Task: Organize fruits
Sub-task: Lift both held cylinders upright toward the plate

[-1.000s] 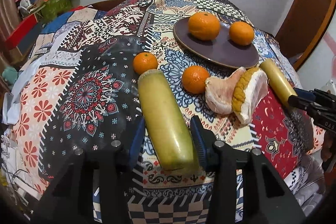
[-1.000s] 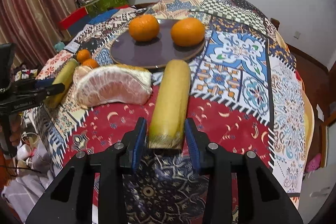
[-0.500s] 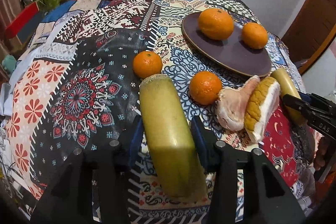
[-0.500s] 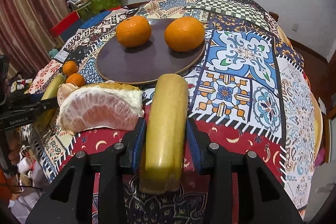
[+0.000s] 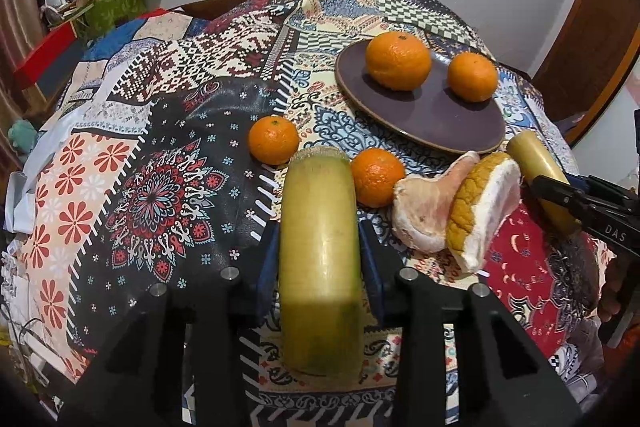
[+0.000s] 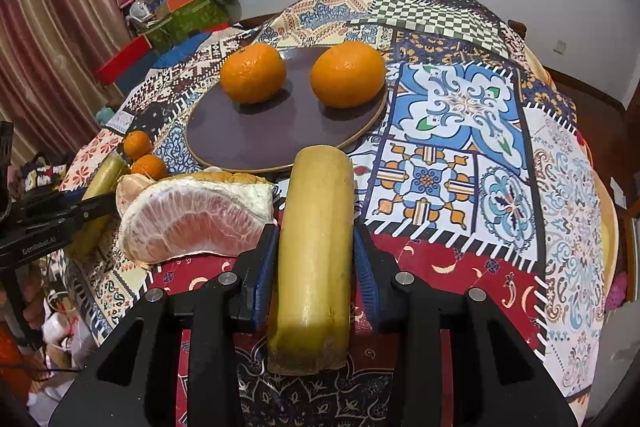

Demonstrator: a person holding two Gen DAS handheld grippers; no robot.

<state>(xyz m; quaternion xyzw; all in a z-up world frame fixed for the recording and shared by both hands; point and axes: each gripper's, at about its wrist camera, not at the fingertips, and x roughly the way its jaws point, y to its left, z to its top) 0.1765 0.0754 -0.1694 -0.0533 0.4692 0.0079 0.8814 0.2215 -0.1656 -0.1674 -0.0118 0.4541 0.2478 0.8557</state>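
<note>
Left gripper (image 5: 319,263) straddled a yellow-green cane segment (image 5: 319,259), its blue pads closing against the segment's two sides; right gripper (image 6: 314,267) likewise straddled a yellower cane segment (image 6: 312,251), jaws narrowing, the left pad touching the segment and the right pad at most a sliver off it. Whether either segment had left the cloth cannot be told.

Both segments lay on a patchwork tablecloth (image 5: 160,131) — the left-hand one with its far cut end between two small mandarins (image 5: 274,140) (image 5: 377,177), the first just beyond and left of it, the second just to its right. In the right wrist view the far end of the other segment reached the near rim of a dark purple plate (image 6: 256,143).

Two larger oranges (image 6: 253,73) (image 6: 347,74) sat on that plate, side by side and apart. A peeled pomelo wedge (image 6: 196,219), pink flesh showing and a slab of rind behind it, lay on the cloth between the two cane segments, close beside the right gripper's left finger.

At the left edge of the room stood striped curtains (image 6: 48,39) and a heap of boxes and soft goods (image 6: 184,3).
</note>
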